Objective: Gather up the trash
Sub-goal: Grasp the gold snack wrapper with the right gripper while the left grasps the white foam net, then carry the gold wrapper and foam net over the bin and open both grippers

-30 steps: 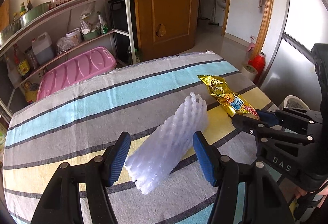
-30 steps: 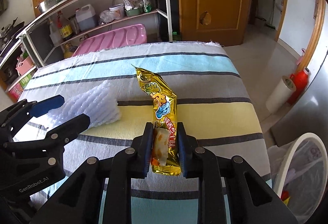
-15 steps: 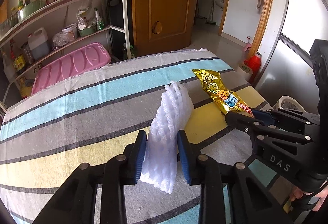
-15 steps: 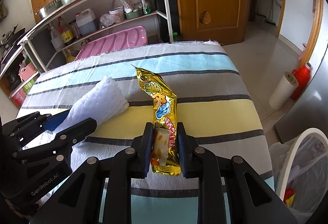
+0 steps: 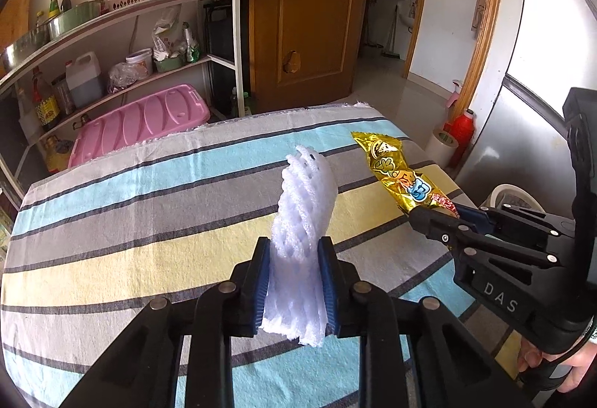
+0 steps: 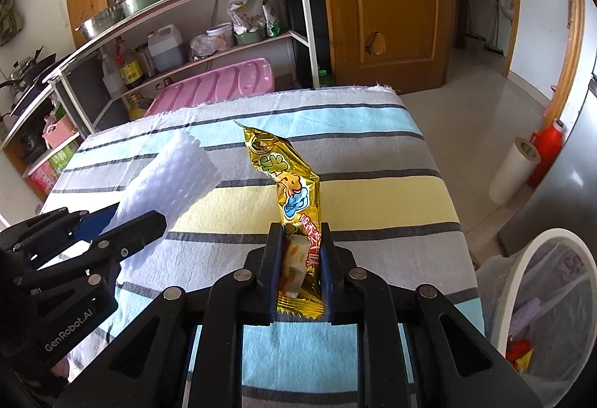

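My left gripper (image 5: 293, 277) is shut on a white foam net sleeve (image 5: 304, 217) and holds it raised above the striped table. The sleeve also shows in the right wrist view (image 6: 168, 187) at the left. My right gripper (image 6: 298, 270) is shut on a gold snack wrapper (image 6: 294, 180), lifted off the cloth. The wrapper shows in the left wrist view (image 5: 403, 176) at the right, with the right gripper (image 5: 433, 217) behind it. A white mesh trash bin (image 6: 541, 303) stands on the floor past the table's right edge, with scraps inside.
The table wears a striped cloth (image 6: 373, 154). Behind it stand a metal shelf rack (image 5: 123, 46) with bottles and a kettle, a pink tub (image 5: 138, 124), and a wooden door (image 5: 309, 16). A red flask (image 6: 548, 146) and paper roll (image 6: 513, 173) sit on the floor at right.
My left gripper has closed on the foam sleeve and lifted it off the cloth, tilting it upright. My right gripper has kept its hold on the wrapper and risen slightly.
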{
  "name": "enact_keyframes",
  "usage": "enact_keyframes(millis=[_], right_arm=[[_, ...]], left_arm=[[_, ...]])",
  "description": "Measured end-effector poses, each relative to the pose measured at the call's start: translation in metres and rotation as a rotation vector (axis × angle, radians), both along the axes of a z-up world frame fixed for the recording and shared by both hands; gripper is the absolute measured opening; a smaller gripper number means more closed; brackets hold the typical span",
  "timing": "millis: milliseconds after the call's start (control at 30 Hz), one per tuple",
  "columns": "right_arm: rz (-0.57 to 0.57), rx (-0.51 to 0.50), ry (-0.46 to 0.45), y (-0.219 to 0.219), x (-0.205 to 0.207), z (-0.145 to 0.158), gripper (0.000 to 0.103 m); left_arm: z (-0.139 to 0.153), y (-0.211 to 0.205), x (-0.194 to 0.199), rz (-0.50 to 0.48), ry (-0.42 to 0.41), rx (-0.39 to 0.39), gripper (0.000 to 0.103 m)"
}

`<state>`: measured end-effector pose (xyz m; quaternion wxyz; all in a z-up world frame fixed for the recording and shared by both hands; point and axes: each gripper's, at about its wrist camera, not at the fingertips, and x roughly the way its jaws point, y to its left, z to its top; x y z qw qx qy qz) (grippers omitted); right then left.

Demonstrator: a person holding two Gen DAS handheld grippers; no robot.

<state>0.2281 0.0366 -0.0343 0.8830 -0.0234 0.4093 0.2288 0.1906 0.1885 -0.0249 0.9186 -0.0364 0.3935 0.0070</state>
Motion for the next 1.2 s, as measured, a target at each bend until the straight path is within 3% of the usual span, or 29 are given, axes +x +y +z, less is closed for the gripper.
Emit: enact_keyframes(millis=[533, 1200], right_arm=[[-0.065, 0.071, -0.080, -0.062, -0.043, 0.041, 0.018], [-0.252, 0.088, -0.149, -0.192, -0.082, 0.067, 0.018]], left_arm=[[0.038, -0.054, -0.044, -0.056, -0.086, -0.003, 0.026], [0.060, -0.191, -0.043, -0.274, -0.125, 0.003, 0.026]])
